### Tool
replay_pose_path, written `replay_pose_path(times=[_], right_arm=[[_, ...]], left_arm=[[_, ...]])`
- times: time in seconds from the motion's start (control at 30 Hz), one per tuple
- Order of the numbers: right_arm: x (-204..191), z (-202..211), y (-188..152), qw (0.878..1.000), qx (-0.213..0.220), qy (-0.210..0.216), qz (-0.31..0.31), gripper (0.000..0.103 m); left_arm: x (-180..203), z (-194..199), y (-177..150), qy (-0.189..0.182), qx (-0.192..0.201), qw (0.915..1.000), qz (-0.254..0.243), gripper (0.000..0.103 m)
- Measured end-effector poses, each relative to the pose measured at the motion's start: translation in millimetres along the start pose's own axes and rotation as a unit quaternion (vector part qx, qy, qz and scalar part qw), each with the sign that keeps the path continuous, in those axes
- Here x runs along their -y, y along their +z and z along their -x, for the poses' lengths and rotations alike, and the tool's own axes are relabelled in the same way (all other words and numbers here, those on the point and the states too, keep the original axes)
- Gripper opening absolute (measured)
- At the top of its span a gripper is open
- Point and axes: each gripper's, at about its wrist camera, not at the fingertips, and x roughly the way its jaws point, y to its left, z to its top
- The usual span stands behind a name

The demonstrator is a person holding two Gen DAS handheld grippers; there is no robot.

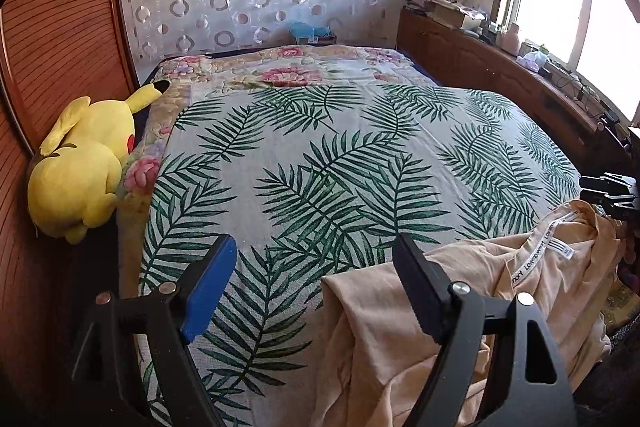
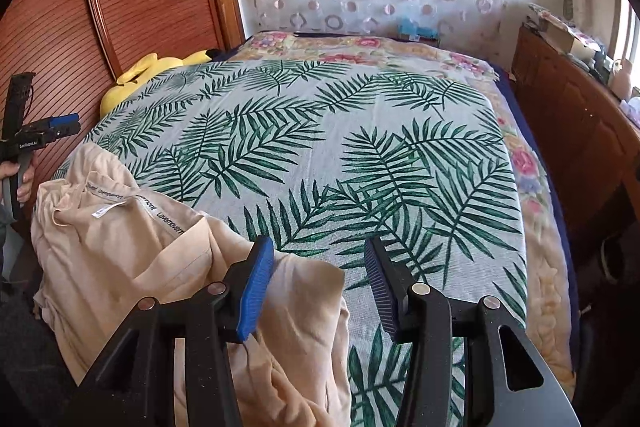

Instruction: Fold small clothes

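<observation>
Crumpled peach cotton garment (image 1: 460,307) with a white printed neck tape heaped at the near edge of the bed's green palm-leaf cover (image 1: 320,155) — not yet spread. Left gripper (image 1: 316,283) jaws released wide, right gripper (image 2: 320,287) jaws parted, both empty. Best pinched at 2 shoulder corners, then drawn flat onto the cover — no bunching

The garment (image 2: 132,247) lies on the bedspread (image 2: 320,155) at my near edge. Plush toy (image 1: 84,163) sits far left, beside the wardrobe (image 1: 60,39).
</observation>
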Motion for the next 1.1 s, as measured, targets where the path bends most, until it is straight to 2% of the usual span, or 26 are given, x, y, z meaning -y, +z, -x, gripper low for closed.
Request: replay_pose_path(times=[0.17, 0.27, 0.37, 0.5, 0.57, 0.63, 0.7, 0.87, 1.0, 1.1], right_arm=[[-2, -5, 0, 1.0, -0.011, 0.004, 0.0, 0.049], [-1, -5, -1, 1.0, -0.011, 0.004, -0.005, 0.05], [0, -1, -3, 1.0, -0.004, 0.007, -0.007, 0.057], [-3, -4, -7, 1.0, -0.012, 0.01, -0.001, 0.058], [-2, -10, -9, 1.0, -0.025, 0.008, 0.0, 0.058], [1, -15, -10, 0.999, -0.035, 0.011, -0.007, 0.058], [3, -18, -10, 0.999, -0.036, 0.022, -0.017, 0.058], [-2, -20, -12, 0.999, -0.04, 0.025, -0.007, 0.058], [-16, -22, -15, 0.998, -0.05, 0.016, 0.036, 0.045], [-21, -23, -13, 0.997, -0.059, 0.012, 0.047, 0.042]], left_arm=[[2, -24, -12, 0.016, -0.055, 0.9983, -0.001, 0.081], [4, -26, -19, 0.009, -0.064, 0.9979, -0.002, 0.081], [5, -26, -23, 0.007, -0.067, 0.9977, -0.006, 0.079], [6, -27, -27, 0.0, -0.072, 0.9974, -0.008, 0.076], [7, -26, -27, -0.006, -0.069, 0.9975, -0.007, 0.07], [9, -25, -27, -0.019, -0.068, 0.9975, -0.01, 0.057], [12, -24, -27, -0.024, -0.068, 0.9973, -0.014, 0.05], [16, -22, -27, -0.026, -0.067, 0.9973, -0.016, 0.046], [17, -21, -30, -0.038, -0.061, 0.9973, -0.013, 0.039], [18, -21, -29, -0.038, -0.061, 0.9973, -0.014, 0.039]])
